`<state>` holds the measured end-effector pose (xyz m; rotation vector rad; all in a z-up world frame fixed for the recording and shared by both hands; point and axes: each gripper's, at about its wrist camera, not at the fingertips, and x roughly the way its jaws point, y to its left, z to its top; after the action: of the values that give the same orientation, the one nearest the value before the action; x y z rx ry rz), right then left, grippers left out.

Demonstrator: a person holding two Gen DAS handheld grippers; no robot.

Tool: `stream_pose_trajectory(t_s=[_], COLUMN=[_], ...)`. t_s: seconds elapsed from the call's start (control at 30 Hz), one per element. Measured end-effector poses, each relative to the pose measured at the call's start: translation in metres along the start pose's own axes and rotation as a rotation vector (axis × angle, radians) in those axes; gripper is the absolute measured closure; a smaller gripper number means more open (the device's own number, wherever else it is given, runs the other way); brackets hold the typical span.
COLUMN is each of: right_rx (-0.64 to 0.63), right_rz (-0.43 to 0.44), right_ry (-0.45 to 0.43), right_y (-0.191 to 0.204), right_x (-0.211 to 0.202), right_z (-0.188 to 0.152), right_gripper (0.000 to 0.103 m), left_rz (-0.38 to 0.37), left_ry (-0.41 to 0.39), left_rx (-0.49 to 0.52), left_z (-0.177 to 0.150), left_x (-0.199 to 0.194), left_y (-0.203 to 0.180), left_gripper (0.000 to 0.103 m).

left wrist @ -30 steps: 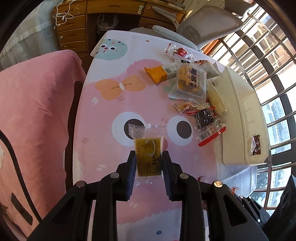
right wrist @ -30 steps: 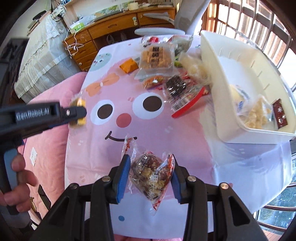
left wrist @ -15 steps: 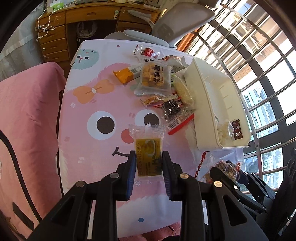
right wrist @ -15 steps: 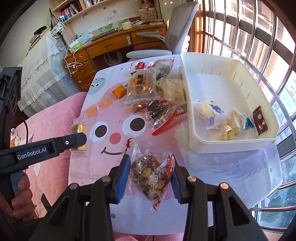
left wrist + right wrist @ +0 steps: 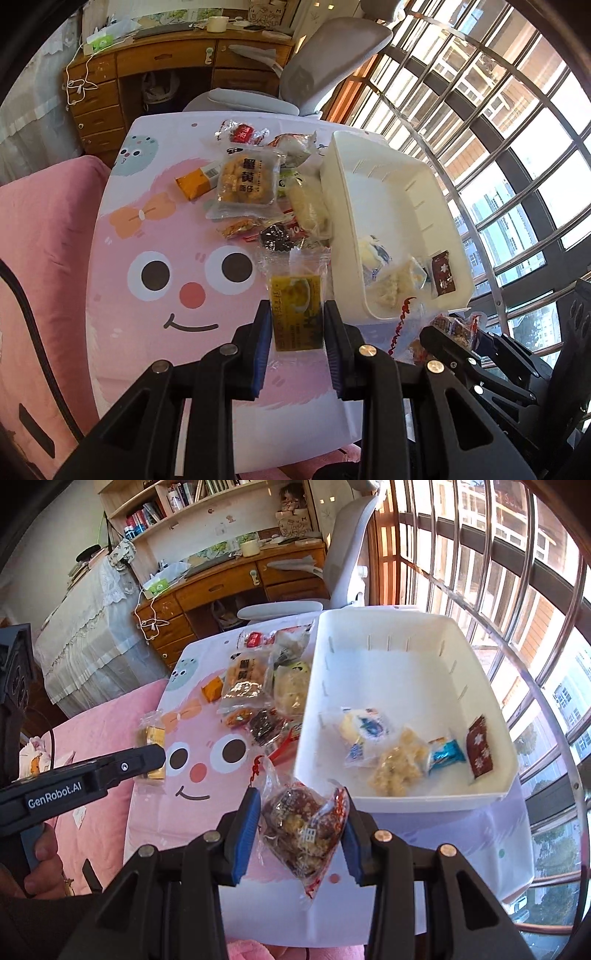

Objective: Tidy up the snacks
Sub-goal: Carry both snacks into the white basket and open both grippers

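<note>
My left gripper (image 5: 297,321) is shut on a yellow snack packet (image 5: 295,314) and holds it above the table near the white bin (image 5: 436,192); that packet also shows in the right wrist view (image 5: 152,734). My right gripper (image 5: 301,823) is shut on a clear bag of brown nut snack (image 5: 303,827), held in the air in front of the white bin's (image 5: 480,686) near wall. The bin holds several small wrapped snacks (image 5: 399,757). A pile of loose snack packets (image 5: 251,177) lies on the table left of the bin.
The table has a pink cartoon-face cloth (image 5: 155,273). A pink cushion (image 5: 40,236) lies to the left. A grey office chair (image 5: 325,48) and a wooden desk (image 5: 147,62) stand behind the table. Window bars (image 5: 535,572) run along the right.
Both grippers have risen and moved right toward the bin, each with its snack still held. The inside of the bin has come into fuller view.
</note>
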<state>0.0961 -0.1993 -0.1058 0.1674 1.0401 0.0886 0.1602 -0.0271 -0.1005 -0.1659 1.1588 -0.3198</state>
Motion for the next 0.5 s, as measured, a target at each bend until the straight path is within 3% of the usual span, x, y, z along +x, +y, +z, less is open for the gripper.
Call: stream_pose_trajectory(t_s=[0.5], right_rx=[-0.076], right_rz=[0.023], right_ry=[-0.040], right_y=[-0.092], right_x=[-0.018], right_z=[0.035], right_gripper=[0.062], left_rz=[-0.017], left_ry=[-0.067], left_rx=[-0.014], left_z=[0.015], left_x=[0.028], left_y=[-0.093], left_gripper=[0.077])
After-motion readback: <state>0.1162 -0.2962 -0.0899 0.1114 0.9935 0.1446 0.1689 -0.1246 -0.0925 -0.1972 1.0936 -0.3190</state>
